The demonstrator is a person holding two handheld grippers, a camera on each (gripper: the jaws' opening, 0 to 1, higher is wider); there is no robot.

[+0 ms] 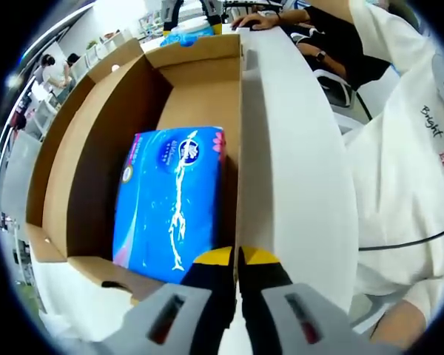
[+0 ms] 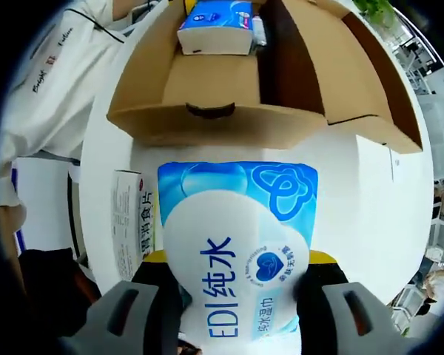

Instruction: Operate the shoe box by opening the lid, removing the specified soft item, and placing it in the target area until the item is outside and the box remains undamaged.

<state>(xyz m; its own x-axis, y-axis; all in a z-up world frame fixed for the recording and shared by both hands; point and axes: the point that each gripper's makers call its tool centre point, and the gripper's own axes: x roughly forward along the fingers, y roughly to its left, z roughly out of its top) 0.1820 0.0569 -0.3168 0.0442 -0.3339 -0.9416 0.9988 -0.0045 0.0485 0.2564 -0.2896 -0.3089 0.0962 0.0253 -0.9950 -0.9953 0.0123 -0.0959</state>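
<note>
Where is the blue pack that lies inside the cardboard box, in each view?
Left gripper view: the blue pack is at the centre, on the box floor, above the left tongs.
Right gripper view: at the top edge, inside the box, beyond the held wipes pack.
Shared landmark: the cardboard box.

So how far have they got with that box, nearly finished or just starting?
Past halfway, it seems. The shoe box is open. The right gripper holds a blue-and-white soft pack outside it. The left gripper is closed on the box's wall. Left: setting the pack down. Another blue pack lies inside.
</note>
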